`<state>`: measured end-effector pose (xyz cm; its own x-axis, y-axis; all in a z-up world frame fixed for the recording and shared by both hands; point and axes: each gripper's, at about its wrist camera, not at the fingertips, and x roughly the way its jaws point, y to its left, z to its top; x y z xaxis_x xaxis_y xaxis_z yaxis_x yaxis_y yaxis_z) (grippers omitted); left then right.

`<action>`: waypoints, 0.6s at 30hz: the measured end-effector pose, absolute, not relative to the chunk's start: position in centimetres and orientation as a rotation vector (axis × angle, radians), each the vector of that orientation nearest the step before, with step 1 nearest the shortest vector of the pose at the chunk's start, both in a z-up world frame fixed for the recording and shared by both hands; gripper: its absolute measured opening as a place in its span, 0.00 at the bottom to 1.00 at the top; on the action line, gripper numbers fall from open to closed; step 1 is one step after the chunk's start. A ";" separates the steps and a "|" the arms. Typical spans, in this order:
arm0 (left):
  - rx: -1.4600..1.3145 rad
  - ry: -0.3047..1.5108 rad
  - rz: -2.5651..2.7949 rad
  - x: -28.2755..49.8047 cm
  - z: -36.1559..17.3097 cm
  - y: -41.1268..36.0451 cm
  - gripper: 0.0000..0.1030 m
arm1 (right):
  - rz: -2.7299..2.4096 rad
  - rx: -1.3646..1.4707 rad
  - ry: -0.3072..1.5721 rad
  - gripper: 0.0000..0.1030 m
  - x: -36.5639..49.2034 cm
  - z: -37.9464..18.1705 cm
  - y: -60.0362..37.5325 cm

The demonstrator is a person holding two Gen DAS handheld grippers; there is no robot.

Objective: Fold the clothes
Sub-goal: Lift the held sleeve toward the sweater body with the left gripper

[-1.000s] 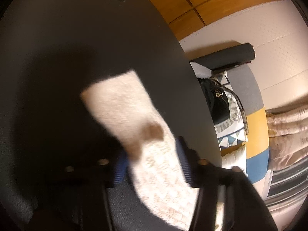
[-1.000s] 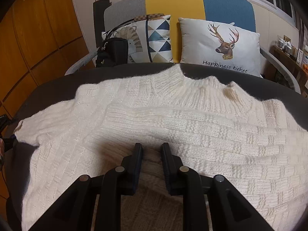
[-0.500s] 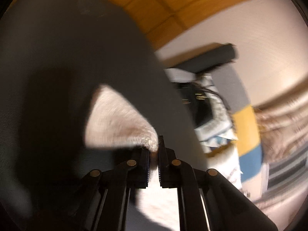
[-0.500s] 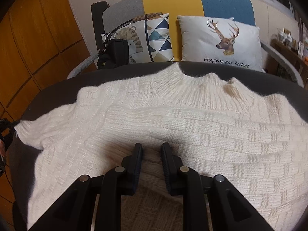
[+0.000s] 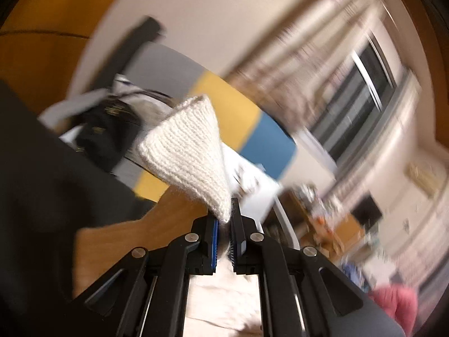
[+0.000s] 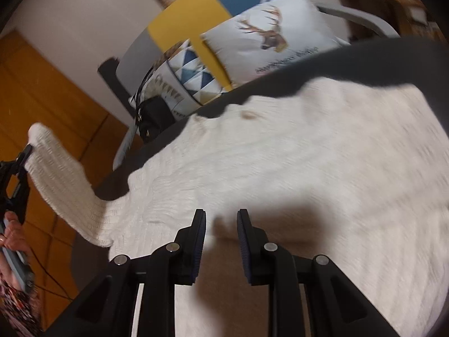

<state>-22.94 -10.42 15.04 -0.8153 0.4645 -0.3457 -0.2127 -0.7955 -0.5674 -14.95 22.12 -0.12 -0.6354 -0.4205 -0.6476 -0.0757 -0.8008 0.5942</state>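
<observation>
Right wrist view: sweater (image 6: 280,168) is spread flat, unfolded; sleeve (image 6: 64,185) is pinched, raised at left by left gripper (image 5: 224,234); right gripper (image 6: 220,241) is opening, nothing gripped.

Deer-print cushion (image 6: 269,36) beside triangle-patterned cushion (image 6: 190,73) on grey-yellow-blue sofa (image 6: 179,22) — black bag (image 6: 153,118) at its end.

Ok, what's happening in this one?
A person is folding a white knit sweater spread on a dark table, with a gripper in each hand. The left gripper is shut on the cuff of one sleeve and has it lifted off the table. The right gripper hangs over the sweater's body, jaws opening, with nothing pinched between them. The fold is not yet laid down.
</observation>
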 end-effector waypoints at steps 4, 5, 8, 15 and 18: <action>-0.798 -0.570 2.541 -23.6 12.2 -2.6 0.06 | -2.483 1.231 -1.046 0.22 -13.0 -1.3 25.3; -0.846 -0.531 2.536 -23.5 11.0 -1.0 0.06 | -2.472 1.229 -1.083 0.22 -12.6 -1.6 25.8; -0.938 -0.421 2.519 -23.3 8.2 2.7 0.06 | -2.458 1.208 -1.124 0.22 -11.7 -2.0 26.8; -1.061 -0.087 2.485 -22.0 3.0 9.8 0.06 | -2.460 1.201 -1.118 0.22 -11.4 -2.3 27.3; -1.070 -0.073 2.470 -21.6 2.0 11.5 0.06 | -2.473 1.205 -1.108 0.22 -11.4 -2.4 27.2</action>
